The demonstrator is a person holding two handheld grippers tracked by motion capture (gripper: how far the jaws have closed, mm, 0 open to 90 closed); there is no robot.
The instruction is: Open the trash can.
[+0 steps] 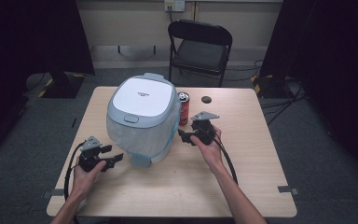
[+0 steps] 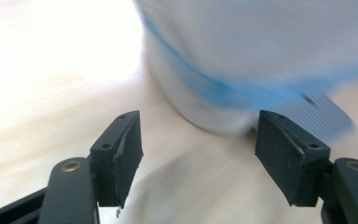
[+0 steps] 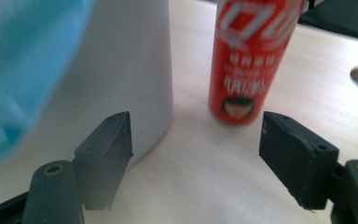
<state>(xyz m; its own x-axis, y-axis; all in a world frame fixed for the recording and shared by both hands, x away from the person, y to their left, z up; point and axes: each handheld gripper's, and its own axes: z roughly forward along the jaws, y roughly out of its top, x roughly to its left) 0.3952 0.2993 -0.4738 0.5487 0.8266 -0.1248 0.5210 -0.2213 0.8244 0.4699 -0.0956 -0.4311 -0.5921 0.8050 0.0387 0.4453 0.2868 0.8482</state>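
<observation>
Bin (image 1: 142, 116) lid shut, can (image 1: 184, 108) untouched on worktop (image 1: 242, 158). Left gripper (image 1: 114, 157) and right gripper (image 1: 182, 135) jaws held open, empty. Nothing done yet, looks like.

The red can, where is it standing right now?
The red can stands upright toward the table's far edge, just right of the white bin, beyond the right gripper.
</observation>
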